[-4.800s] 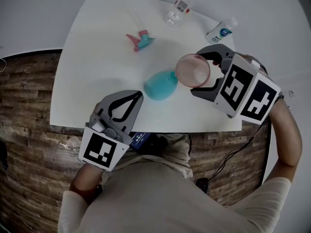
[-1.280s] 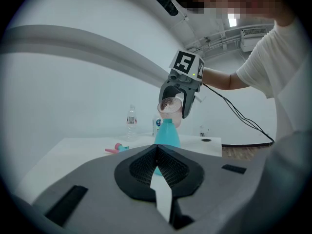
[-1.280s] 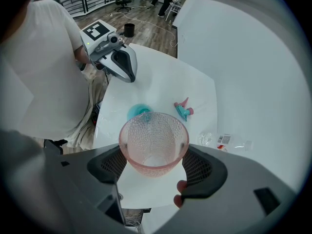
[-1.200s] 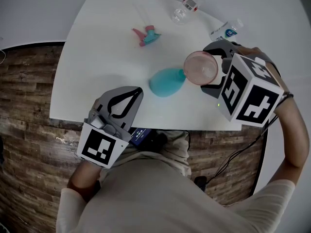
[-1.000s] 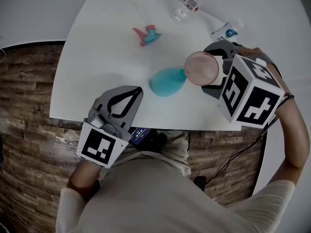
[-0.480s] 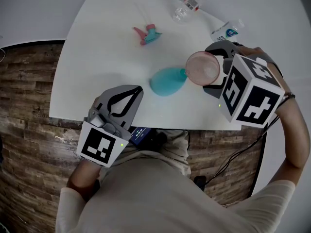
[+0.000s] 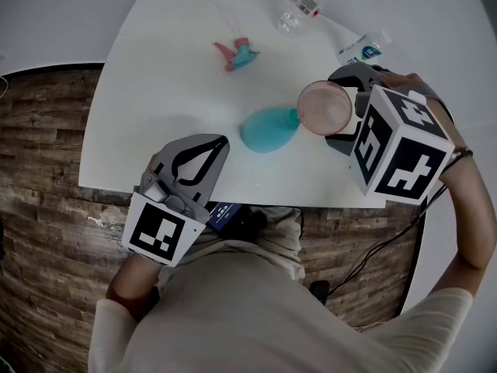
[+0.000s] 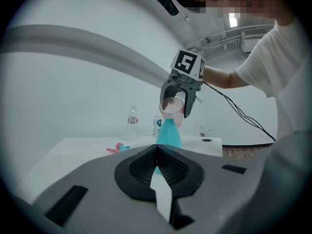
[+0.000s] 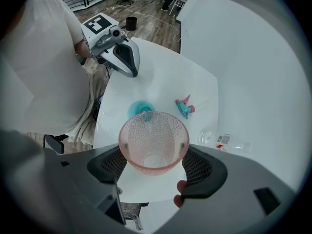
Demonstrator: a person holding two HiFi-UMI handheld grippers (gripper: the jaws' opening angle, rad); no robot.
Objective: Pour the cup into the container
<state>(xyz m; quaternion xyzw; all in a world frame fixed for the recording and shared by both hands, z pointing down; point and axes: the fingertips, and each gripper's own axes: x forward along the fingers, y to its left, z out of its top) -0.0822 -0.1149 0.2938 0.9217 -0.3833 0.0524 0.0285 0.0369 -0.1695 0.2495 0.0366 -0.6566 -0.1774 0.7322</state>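
- Your right gripper [image 7: 335, 109] has its jaws clenched on the pink dimpled cup [image 7: 324, 107], one pad pressed to each side of its wall.
- The cup is off the table [image 7: 171, 76] and tipped over, its rim right at the neck of the teal container [image 7: 268, 129], which stands on the table.
- In the head view the cup covers the container's mouth, so you cannot see whether rim and neck touch.
- The right gripper view looks straight into the cup [image 9: 154, 143]. It looks empty down to its base, though the dimpled wall makes that hard to confirm.
- A fingertip [image 9: 180, 186] pokes out under the right-hand pad in that view; the rest of the hand is cut off.
- Your left gripper [image 7: 203, 158] hangs over the near table edge, well apart from the container, its jaws pressed together on nothing.
- In the left gripper view those jaws hide the lower half of the container [image 8: 168, 133].
- A pink and teal spray head [image 7: 235, 54] lies farther back.
- Two clear water bottles lie at the far edge, one [image 7: 303, 10] fully in sight, the other [image 7: 361, 49] partly behind the right gripper.
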